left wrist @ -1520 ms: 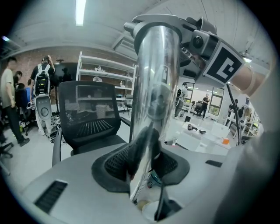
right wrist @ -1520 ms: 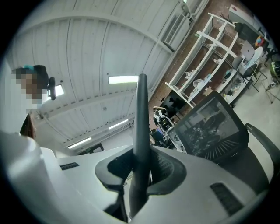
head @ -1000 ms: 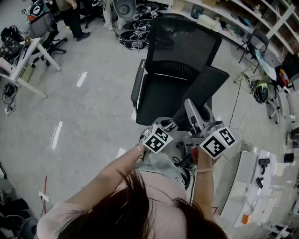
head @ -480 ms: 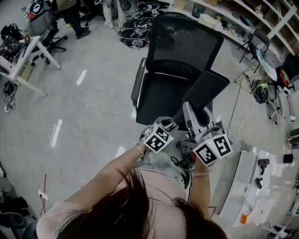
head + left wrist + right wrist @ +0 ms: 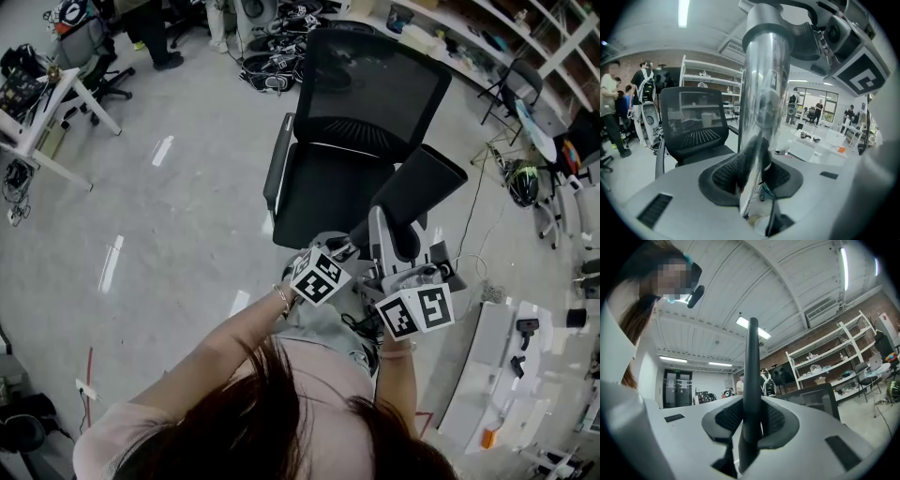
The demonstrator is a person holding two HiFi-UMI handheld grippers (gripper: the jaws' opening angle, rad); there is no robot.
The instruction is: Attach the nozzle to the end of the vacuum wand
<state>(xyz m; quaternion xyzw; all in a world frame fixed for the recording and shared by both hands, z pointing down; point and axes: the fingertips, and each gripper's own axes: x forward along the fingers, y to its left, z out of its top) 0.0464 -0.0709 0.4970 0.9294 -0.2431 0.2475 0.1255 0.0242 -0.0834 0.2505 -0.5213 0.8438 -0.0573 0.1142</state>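
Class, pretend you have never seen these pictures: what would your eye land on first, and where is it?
The big black office chair fills the upper middle of the head view. In the left gripper view the left tool clamps a shiny tube; in the right gripper view the right tool grips a thin black part, likely the nozzle.

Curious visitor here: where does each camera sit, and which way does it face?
Head view: on the person's head, facing down at hair, left arm, right arm and a black mesh office chair.
Left gripper view: on the left gripper, along jaws clamping a shiny silver vacuum wand.
Right gripper view: on the right gripper, facing upward past the person's hair; jaws grip a slim black nozzle.
Shared: the chair.
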